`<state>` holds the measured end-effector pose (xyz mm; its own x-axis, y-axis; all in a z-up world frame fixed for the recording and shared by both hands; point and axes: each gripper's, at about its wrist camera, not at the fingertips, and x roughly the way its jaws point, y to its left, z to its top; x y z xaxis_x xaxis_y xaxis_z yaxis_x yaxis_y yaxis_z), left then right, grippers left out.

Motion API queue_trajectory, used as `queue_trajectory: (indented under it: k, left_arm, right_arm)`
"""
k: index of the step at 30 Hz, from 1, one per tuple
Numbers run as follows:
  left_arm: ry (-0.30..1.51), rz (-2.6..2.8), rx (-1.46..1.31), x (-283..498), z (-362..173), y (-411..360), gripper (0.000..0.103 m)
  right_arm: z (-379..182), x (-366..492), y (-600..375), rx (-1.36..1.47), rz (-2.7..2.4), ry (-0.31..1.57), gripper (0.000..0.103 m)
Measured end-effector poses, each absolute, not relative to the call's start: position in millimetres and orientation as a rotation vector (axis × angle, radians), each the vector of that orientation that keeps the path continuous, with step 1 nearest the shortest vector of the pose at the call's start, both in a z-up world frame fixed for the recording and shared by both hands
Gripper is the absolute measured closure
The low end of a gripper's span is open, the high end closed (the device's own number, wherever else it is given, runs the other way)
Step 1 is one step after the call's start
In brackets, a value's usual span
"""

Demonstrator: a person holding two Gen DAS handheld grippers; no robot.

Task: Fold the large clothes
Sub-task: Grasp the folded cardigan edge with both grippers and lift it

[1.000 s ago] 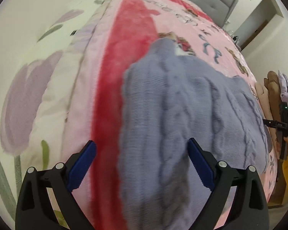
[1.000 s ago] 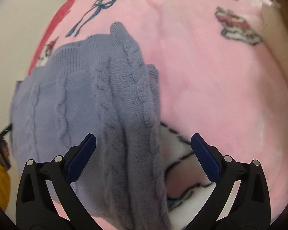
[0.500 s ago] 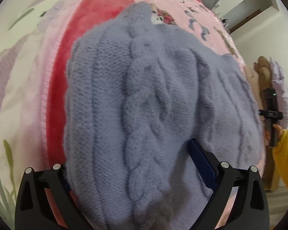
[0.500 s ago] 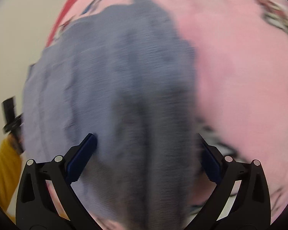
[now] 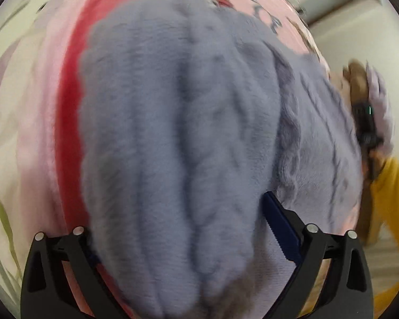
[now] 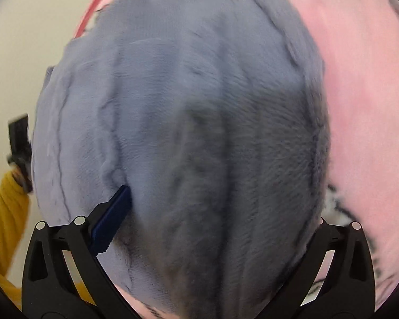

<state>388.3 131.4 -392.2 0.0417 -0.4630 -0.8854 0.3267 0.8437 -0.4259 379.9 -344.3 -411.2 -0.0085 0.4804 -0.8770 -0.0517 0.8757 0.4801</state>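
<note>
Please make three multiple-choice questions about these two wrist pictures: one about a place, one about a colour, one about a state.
1. Where does the sweater lie?
A. on the pink blanket
B. on a wooden floor
C. in a basket

2. What colour is the sleeve of the person?
A. green
B. yellow
C. black

3. How does the left gripper stand?
A. shut, empty
B. out of view
C. open, with knit between its fingers

Answers: 1 A, pink blanket shows around the sweater; 2 B, a yellow sleeve sits at the edge of both views; 3 C, its fingers stand wide apart around the knit.
</note>
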Motion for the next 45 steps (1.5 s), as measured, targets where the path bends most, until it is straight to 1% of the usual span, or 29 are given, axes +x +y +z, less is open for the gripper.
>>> queue_trajectory:
  k: [2, 7, 10, 11, 12, 13, 14, 15, 16, 17, 18, 19, 20, 22, 24, 26, 27, 29, 34, 36, 39, 43, 45]
  left_arm:
    - [1.403, -0.585, -0.098, 387.4, -393.0, 127.4, 0.005]
    - [1.403, -0.530, -0.179, 386.8, -394.0, 126.9, 0.005]
    - [1.439, -0.459, -0.139, 389.1, -391.7, 114.5, 0.005]
    - [1.446, -0.435, -0.092, 388.3, -390.0, 104.2, 0.005]
    - [1.443, -0.416, -0.064, 386.8, -388.5, 99.6, 0.007]
    - [1.436, -0.393, -0.046, 385.5, -386.6, 95.0, 0.016]
    - [1.436, -0.353, -0.037, 384.1, -383.6, 90.4, 0.027]
    - [1.433, -0.329, -0.042, 383.1, -380.2, 88.6, 0.035]
    - [1.431, -0.304, -0.052, 382.2, -376.3, 86.0, 0.050]
    - [1.436, -0.261, -0.056, 381.0, -372.2, 81.2, 0.060]
    - [1.433, -0.240, -0.046, 380.0, -369.4, 77.0, 0.063]
    - [1.427, -0.210, -0.015, 378.6, -365.0, 71.6, 0.070]
    - [1.408, -0.186, -0.008, 376.6, -357.7, 69.9, 0.074]
    - [1.364, -0.141, -0.013, 369.6, -343.4, 75.8, 0.077]
    - [1.309, -0.135, 0.079, 358.3, -326.3, 69.5, 0.077]
    - [1.260, -0.117, 0.186, 343.5, -319.0, 59.8, 0.078]
    - [1.235, -0.096, 0.254, 337.8, -316.9, 53.5, 0.078]
    - [1.212, -0.077, 0.303, 328.0, -313.5, 38.2, 0.082]
    - [1.123, -0.044, 0.228, 315.2, -281.0, 33.5, 0.084]
    - [1.112, -0.046, 0.141, 306.9, -264.6, 40.7, 0.084]
    - [1.070, -0.069, 0.019, 287.3, -233.3, 56.7, 0.084]
    - [0.997, -0.074, 0.024, 251.8, -196.0, 71.2, 0.084]
    - [0.999, -0.087, 0.031, 231.5, -182.4, 78.1, 0.084]
  right_arm:
    - [-413.6, 380.7, -344.1, 0.360, 0.422, 1.522, 0.007]
    - [-407.7, 370.6, -327.5, 0.281, 0.317, 1.466, 0.007]
    - [-407.3, 373.3, -314.3, 0.270, 0.224, 1.520, 0.007]
    - [-407.3, 377.7, -300.6, 0.265, 0.211, 1.534, 0.008]
    - [-406.1, 380.1, -291.5, 0.260, 0.200, 1.541, 0.013]
    - [-403.8, 379.6, -287.8, 0.271, 0.195, 1.540, 0.025]
    - [-400.1, 379.0, -282.5, 0.284, 0.199, 1.523, 0.033]
    - [-394.3, 375.6, -276.1, 0.282, 0.205, 1.502, 0.049]
    - [-386.8, 372.1, -265.9, 0.237, 0.199, 1.484, 0.057]
    - [-381.4, 369.4, -257.5, 0.188, 0.189, 1.473, 0.060]
    - [-375.0, 367.4, -247.5, 0.138, 0.172, 1.464, 0.064]
    - [-371.4, 367.0, -242.8, 0.129, 0.158, 1.464, 0.065]
    - [-364.5, 366.7, -240.3, 0.155, 0.128, 1.466, 0.066]
    - [-349.9, 361.8, -238.4, 0.165, 0.123, 1.437, 0.069]
    - [-323.6, 351.2, -242.7, 0.116, 0.110, 1.373, 0.071]
    - [-301.4, 341.8, -240.9, 0.087, 0.097, 1.312, 0.077]
    - [-296.1, 339.5, -247.6, 0.083, 0.106, 1.303, 0.077]
    - [-290.1, 334.1, -247.1, 0.063, 0.099, 1.295, 0.078]
    - [-267.6, 306.5, -241.1, -0.022, 0.113, 1.219, 0.079]
    - [-260.7, 302.3, -248.4, -0.015, 0.123, 1.189, 0.080]
    - [-226.9, 281.8, -245.7, 0.023, 0.158, 1.136, 0.081]
    - [-181.2, 242.8, -242.2, 0.024, 0.190, 1.073, 0.081]
    - [-165.4, 217.9, -244.4, 0.044, 0.190, 1.066, 0.081]
